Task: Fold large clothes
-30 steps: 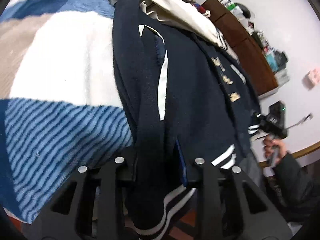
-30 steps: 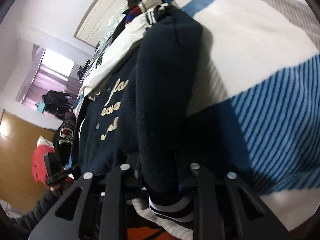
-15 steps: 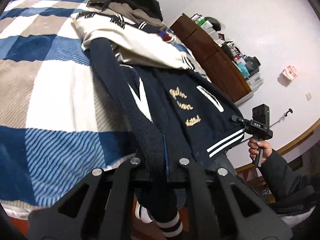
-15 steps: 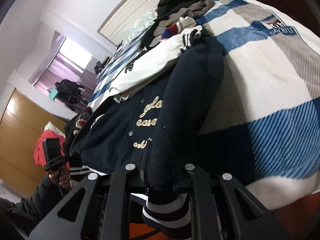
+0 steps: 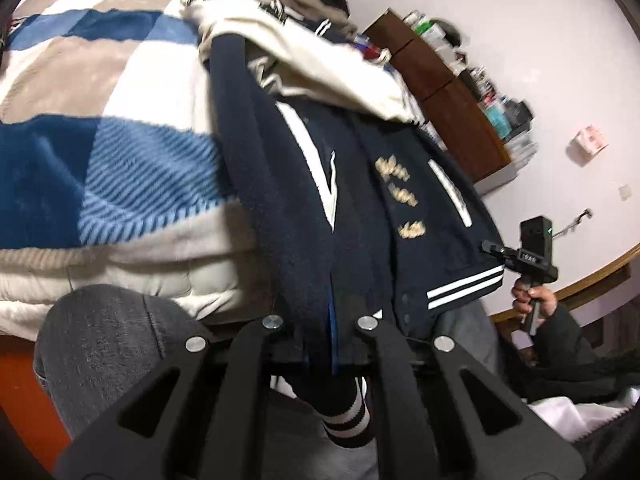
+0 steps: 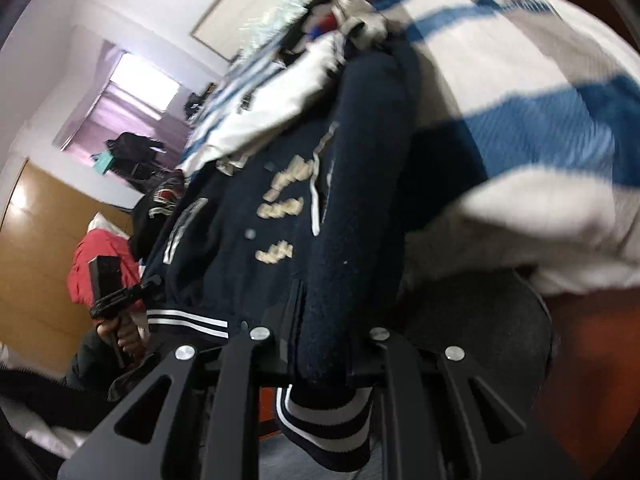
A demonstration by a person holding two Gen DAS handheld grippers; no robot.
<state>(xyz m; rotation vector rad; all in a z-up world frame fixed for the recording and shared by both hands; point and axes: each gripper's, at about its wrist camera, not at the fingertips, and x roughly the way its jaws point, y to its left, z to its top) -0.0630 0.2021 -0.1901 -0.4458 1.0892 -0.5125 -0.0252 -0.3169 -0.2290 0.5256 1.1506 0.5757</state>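
**Navy jacket gripped by both sleeves**

Navy jacket (image 5: 360, 184) lies mid-frame over the bed (image 5: 120, 80). Left gripper (image 5: 320, 344) and right gripper (image 6: 316, 356) fingers each clamp a cuffed sleeve. Next likely move: fold sleeves across the front.

navy varsity jacket (image 5: 360, 208), sleeves clamped, draped off bed

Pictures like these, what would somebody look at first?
Probably the big navy jacket with cream letters, stretched over the edge of the bed. Each tool grips one of its sleeves near the striped cuff: left tool, right tool. A blue striped blanket lies underneath.
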